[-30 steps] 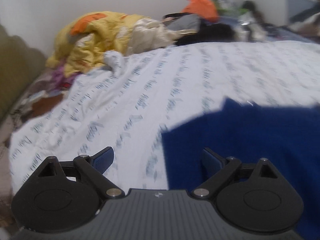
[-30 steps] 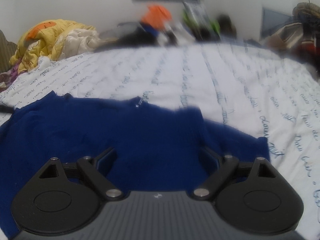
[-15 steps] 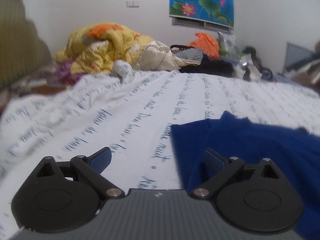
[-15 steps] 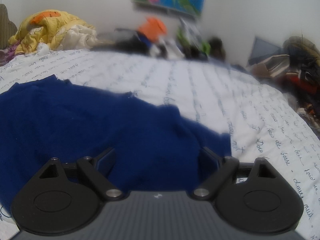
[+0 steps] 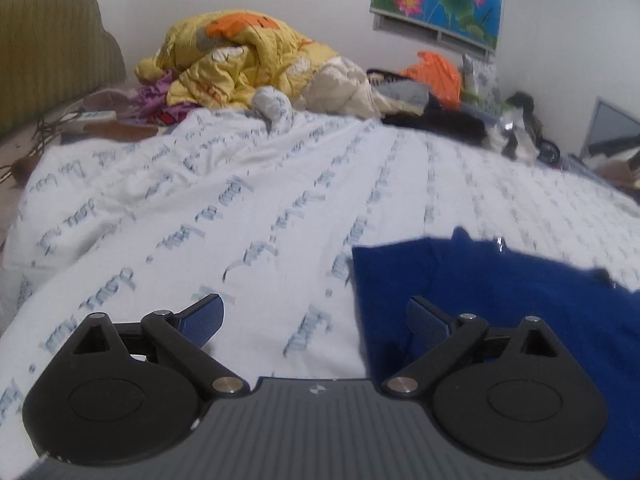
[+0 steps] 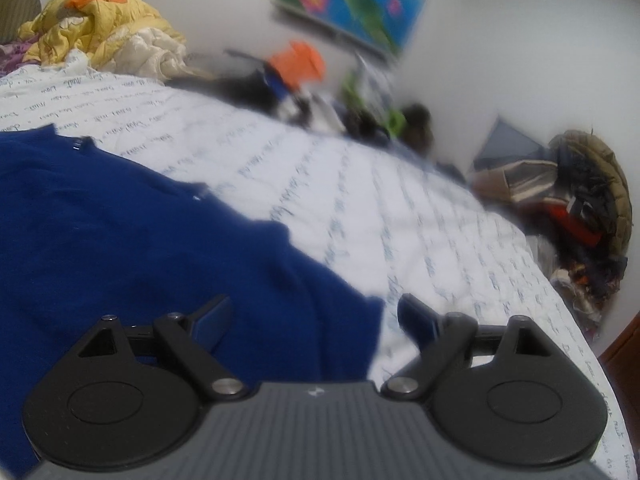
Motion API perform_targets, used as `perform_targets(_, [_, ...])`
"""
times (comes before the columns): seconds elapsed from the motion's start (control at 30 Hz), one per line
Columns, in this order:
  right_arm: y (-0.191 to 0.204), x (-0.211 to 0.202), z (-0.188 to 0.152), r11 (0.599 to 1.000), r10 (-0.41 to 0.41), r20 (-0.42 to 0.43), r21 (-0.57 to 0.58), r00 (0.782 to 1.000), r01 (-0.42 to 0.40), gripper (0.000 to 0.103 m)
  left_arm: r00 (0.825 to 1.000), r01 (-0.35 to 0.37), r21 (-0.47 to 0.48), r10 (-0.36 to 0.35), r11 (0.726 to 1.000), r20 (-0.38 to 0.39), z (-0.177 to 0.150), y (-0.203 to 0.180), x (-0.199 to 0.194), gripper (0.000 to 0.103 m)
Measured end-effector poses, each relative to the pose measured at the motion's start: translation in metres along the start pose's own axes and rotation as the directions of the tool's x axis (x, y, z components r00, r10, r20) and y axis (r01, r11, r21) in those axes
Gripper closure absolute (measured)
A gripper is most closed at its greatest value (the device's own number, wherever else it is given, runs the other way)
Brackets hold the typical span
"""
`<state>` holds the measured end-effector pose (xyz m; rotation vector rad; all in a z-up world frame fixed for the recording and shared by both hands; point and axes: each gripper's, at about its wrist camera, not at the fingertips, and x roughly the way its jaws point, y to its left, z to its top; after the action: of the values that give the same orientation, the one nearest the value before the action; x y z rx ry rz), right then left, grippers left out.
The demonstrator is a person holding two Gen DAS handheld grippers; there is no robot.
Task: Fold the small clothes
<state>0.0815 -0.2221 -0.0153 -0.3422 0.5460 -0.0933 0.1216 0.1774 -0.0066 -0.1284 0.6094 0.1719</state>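
Observation:
A dark blue garment [image 5: 500,292] lies spread flat on the white bed sheet [image 5: 260,208] printed with blue script. My left gripper [image 5: 314,318] is open over the garment's left edge: its right finger is above the blue cloth and its left finger above bare sheet, with nothing held. In the right wrist view the same blue garment [image 6: 132,232] fills the left half, with the sheet [image 6: 420,232] beyond it. My right gripper [image 6: 316,316] is open above the garment's right corner, its right finger over the sheet. Nothing is between its pads.
A crumpled yellow and orange quilt [image 5: 240,64] is heaped at the head of the bed beside a padded headboard [image 5: 48,48]. Dark clothes and an orange bag [image 5: 436,76] lie along the far wall. A pile of clothing [image 6: 576,200] sits off the bed's right side.
Both views have swung. The left gripper has slid left, so the garment's left edge now lies between its fingers. The right gripper has rolled and shifted right, from over the cloth to its right corner.

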Motion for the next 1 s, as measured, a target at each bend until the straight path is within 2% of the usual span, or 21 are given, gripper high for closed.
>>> perform_targets(0.13, [-0.004,0.009,-0.007,0.997,0.065,-0.049,0.046,0.997,-0.063,0.012,0.998,-0.047,0.066,0.049,0.997,-0.030,-0.016,-0.009,0.008,0.005])
perform_targets(0.27, [0.001,-0.009,-0.001,0.996,0.053,-0.017,0.072,0.998,-0.051,0.012,0.997,-0.071,0.092,0.071,0.993,0.003,-0.016,-0.014,-0.001,0.001])
perform_targets(0.37, [0.007,-0.025,0.007,0.979,0.139,0.024,0.149,0.990,-0.141,0.012,0.994,-0.106,0.137,0.101,0.985,0.041,-0.012,-0.023,-0.009,0.000])
perform_targets(0.47, [0.020,-0.024,0.010,0.960,0.218,0.015,0.177,0.976,-0.217,0.012,0.991,-0.124,0.165,0.115,0.979,0.063,-0.007,-0.029,-0.014,0.000])
perform_targets(0.6, [0.037,-0.010,0.001,0.975,0.180,-0.049,0.137,0.982,-0.172,0.011,0.993,-0.115,0.176,0.107,0.978,0.055,-0.006,-0.030,-0.017,0.000])
perform_targets(0.67, [0.035,-0.009,-0.006,0.970,0.180,-0.038,0.172,0.983,-0.171,0.004,0.993,-0.112,0.186,0.104,0.976,0.053,-0.007,-0.031,-0.019,0.000])
perform_targets(0.77, [0.028,-0.007,-0.012,0.960,0.183,-0.035,0.221,0.983,-0.171,0.000,0.995,-0.093,0.191,0.084,0.977,0.054,-0.008,-0.035,-0.024,0.000])
perform_targets(1.0, [0.028,-0.008,-0.019,0.956,0.180,-0.013,0.237,0.984,-0.172,0.000,0.999,-0.019,0.166,0.014,0.986,0.033,-0.011,-0.050,-0.037,0.000])
